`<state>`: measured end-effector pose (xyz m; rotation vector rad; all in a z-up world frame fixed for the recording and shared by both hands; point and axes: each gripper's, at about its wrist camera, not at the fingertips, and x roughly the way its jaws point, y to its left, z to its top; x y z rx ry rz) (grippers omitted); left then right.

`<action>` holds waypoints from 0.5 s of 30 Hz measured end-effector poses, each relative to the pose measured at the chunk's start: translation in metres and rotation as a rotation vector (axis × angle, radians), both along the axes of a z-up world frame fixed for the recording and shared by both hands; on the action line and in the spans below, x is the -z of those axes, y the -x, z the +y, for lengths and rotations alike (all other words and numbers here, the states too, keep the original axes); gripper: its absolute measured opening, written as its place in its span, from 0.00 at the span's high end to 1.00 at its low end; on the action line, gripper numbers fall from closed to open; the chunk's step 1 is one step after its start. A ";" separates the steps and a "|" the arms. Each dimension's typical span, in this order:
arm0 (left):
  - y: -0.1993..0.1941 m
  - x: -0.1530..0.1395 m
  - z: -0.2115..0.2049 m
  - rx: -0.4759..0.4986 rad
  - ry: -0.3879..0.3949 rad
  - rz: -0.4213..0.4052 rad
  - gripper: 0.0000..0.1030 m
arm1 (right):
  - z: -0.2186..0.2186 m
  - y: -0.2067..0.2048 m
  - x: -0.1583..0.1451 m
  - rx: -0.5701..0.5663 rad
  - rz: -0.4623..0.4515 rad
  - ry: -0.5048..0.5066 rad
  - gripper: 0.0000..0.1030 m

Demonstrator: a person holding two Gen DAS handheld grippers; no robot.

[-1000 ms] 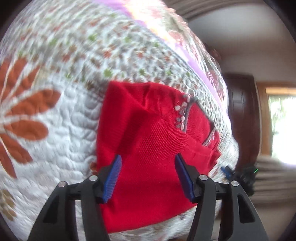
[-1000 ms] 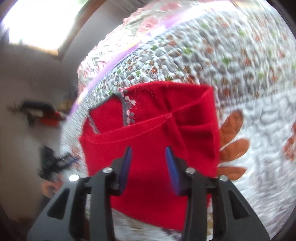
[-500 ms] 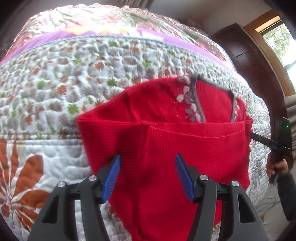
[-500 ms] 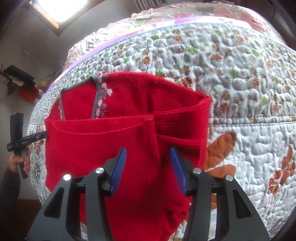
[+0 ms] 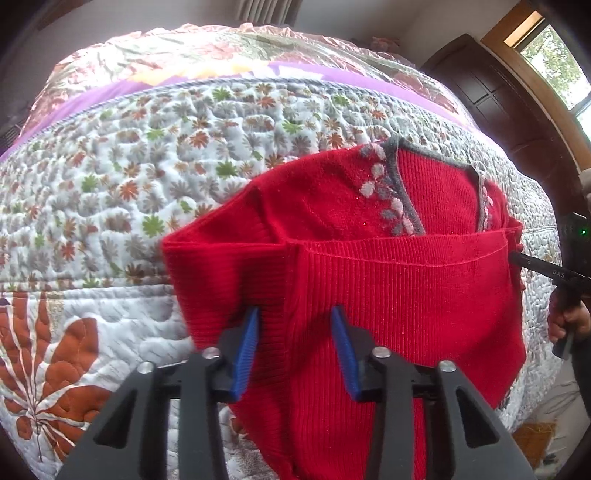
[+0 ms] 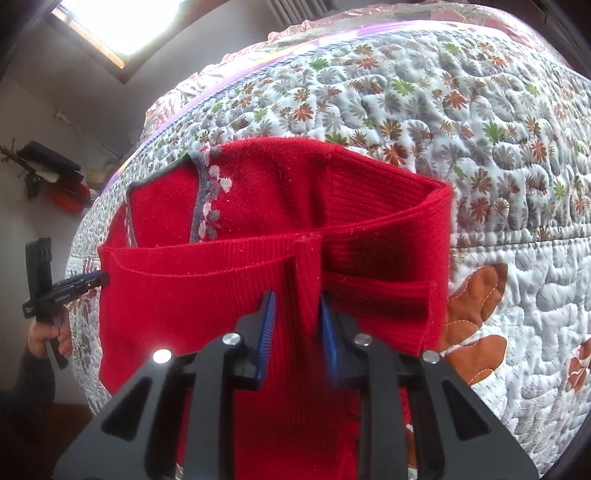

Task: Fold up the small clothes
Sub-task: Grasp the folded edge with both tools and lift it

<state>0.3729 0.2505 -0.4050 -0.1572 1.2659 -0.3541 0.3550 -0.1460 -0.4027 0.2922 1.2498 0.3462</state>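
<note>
Left gripper (image 5: 295, 345) and right gripper (image 6: 297, 328) are both angling down at the red sweater (image 5: 388, 266) lying folded on the floral quilt (image 5: 147, 177), jaws apart, fabric sitting between the fingers unclamped. Left view is showing a wooden door (image 5: 491, 99); right view is showing a skylight (image 6: 122, 22).

A small red knit sweater (image 5: 388, 280) lies partly folded on a quilted floral bedspread (image 5: 155, 177), its grey-trimmed neckline with pink and grey flower embroidery turned toward the far side. The ribbed lower half is folded up over the chest, its hem running straight across just below the collar. One sleeve is folded in across the side, and the near fabric drapes over the bed's edge.
</note>
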 end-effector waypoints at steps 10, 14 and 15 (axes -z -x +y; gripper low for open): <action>-0.003 -0.003 -0.006 0.004 -0.030 0.012 0.95 | -0.006 0.004 -0.002 -0.003 -0.013 0.002 0.91; -0.004 -0.001 -0.011 0.008 -0.032 0.015 0.95 | -0.005 0.005 -0.002 0.003 -0.013 -0.005 0.89; -0.004 0.000 -0.012 0.009 -0.033 0.015 0.95 | -0.004 0.004 -0.003 -0.001 -0.015 -0.007 0.88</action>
